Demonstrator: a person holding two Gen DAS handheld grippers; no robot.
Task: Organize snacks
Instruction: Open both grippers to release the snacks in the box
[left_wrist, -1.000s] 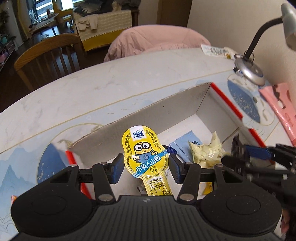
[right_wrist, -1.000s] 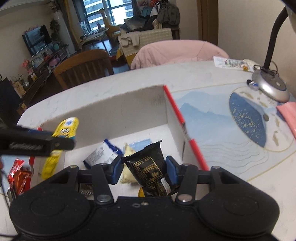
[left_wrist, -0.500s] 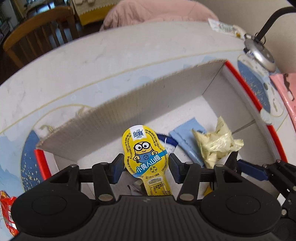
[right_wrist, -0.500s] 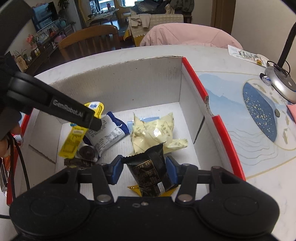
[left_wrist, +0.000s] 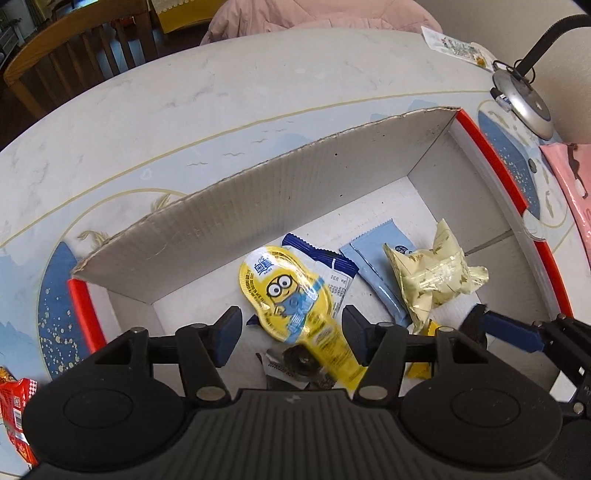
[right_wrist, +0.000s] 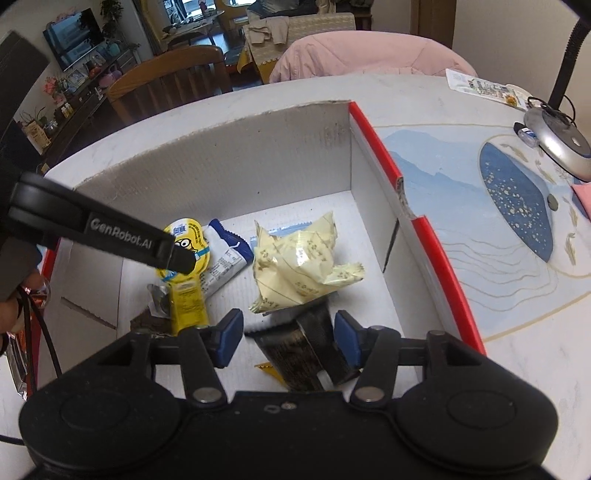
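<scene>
A red-edged cardboard box (left_wrist: 295, 192) (right_wrist: 221, 162) lies open below both grippers. My left gripper (left_wrist: 291, 328) hangs over its floor with the jaws opening. The yellow Minion pouch (left_wrist: 284, 288) (right_wrist: 188, 299) lies blurred between the pads, free of both. My right gripper (right_wrist: 289, 330) also has its jaws opening. A black snack packet (right_wrist: 295, 350) sits loose between them, close to the right pad. On the box floor lie a pale yellow packet (left_wrist: 432, 280) (right_wrist: 295, 266), a blue-and-white packet (left_wrist: 332, 269) (right_wrist: 225, 258), a light blue packet (left_wrist: 373, 254) and a dark cookie packet (left_wrist: 295, 365).
A lamp base (left_wrist: 524, 107) (right_wrist: 561, 144) stands on the table right of the box, beside a pink item (left_wrist: 569, 184). A red snack packet (left_wrist: 14, 413) lies outside the box's left edge. A wooden chair (right_wrist: 166, 85) stands beyond the table.
Both grippers dipped into the box and their jaws spread. The yellow pouch slipped from the left pads and tilted down. The black packet sank between the right pads.
</scene>
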